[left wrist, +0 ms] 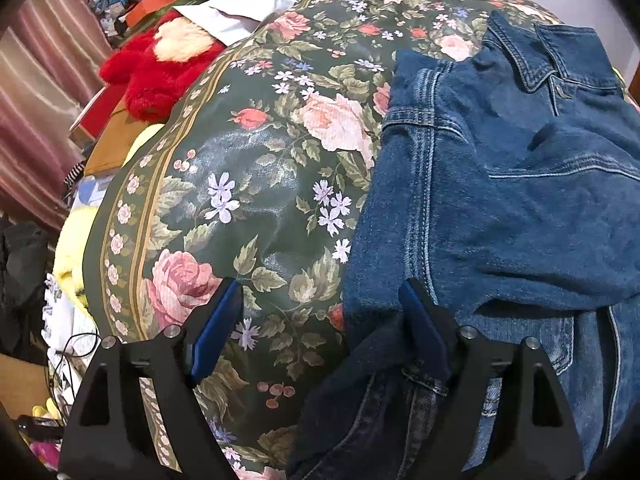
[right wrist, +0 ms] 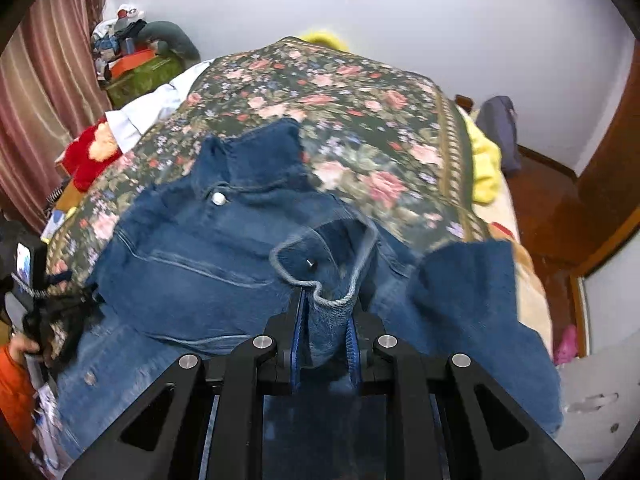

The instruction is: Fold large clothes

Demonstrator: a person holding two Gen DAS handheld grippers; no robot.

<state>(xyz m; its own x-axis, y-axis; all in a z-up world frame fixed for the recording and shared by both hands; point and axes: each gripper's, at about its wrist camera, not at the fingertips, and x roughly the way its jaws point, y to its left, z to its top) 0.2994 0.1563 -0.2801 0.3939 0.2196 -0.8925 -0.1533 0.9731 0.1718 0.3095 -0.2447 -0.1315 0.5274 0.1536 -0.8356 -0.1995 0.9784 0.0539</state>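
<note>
Denim jacket (right wrist: 192, 248) lies spread on the flowered bedspread (left wrist: 256, 184), one sleeve cuff (right wrist: 328, 280) clamped between the nearly closed jaws of the right gripper (right wrist: 324, 344). To fold well, I judge the cuff should be carried across the jacket's body and laid flat, without twisting the sleeve. The left gripper (left wrist: 320, 332) stands apart, empty, at the jacket's near edge. Count: one jacket, two grippers, one red plush toy (left wrist: 156, 76).

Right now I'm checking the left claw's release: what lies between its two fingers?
Mostly bare floral bedspread, per the left wrist view; the denim jacket edge reaches only the right-hand finger.
</note>
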